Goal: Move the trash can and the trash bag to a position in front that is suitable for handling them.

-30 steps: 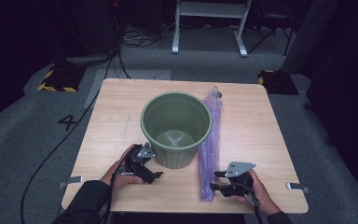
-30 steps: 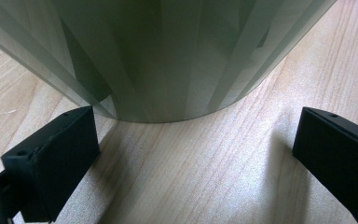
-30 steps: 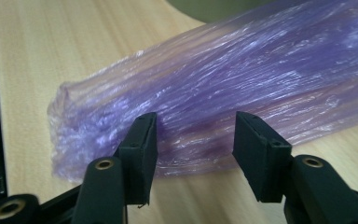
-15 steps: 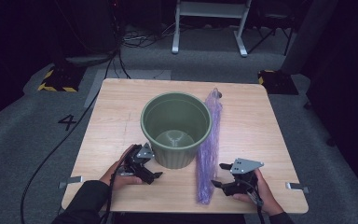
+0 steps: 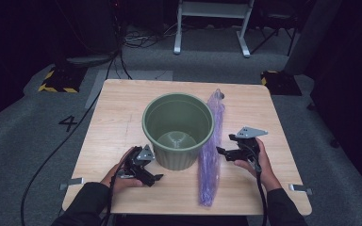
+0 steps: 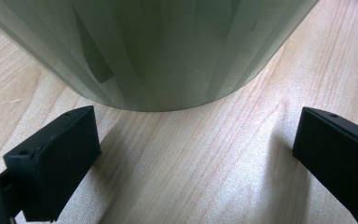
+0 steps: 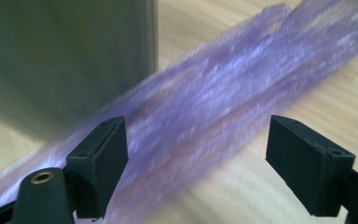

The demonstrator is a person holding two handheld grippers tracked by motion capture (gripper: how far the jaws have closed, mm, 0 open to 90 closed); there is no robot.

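A green plastic pot (image 5: 178, 155) stands upright in the middle of the wooden table (image 5: 118, 117), with nothing in it. A long, crumpled purple plastic bag (image 5: 211, 155) lies flat along the pot's right side. My left gripper (image 5: 153, 168) rests near the front left of the pot, open, its jaws facing the pot's base (image 6: 158, 51) with bare wood between them (image 6: 193, 154). My right gripper (image 5: 222, 153) hovers just right of the bag. Its jaws have just been opening and stand wide (image 7: 196, 158), holding nothing. The bag (image 7: 223, 93) and pot wall (image 7: 65, 56) lie beyond them.
Metal clips stick out at the table's front corners (image 5: 72, 182) (image 5: 300, 189). A black cable (image 5: 56, 155) trails over the grey floor on the left. A white metal stand (image 5: 212, 28) is behind the table. Bare wood lies left of and behind the pot.
My right gripper has moved away from me along the bag's right side and risen a little, and its jaws have spread wider. The left gripper, pot and bag have stayed put.
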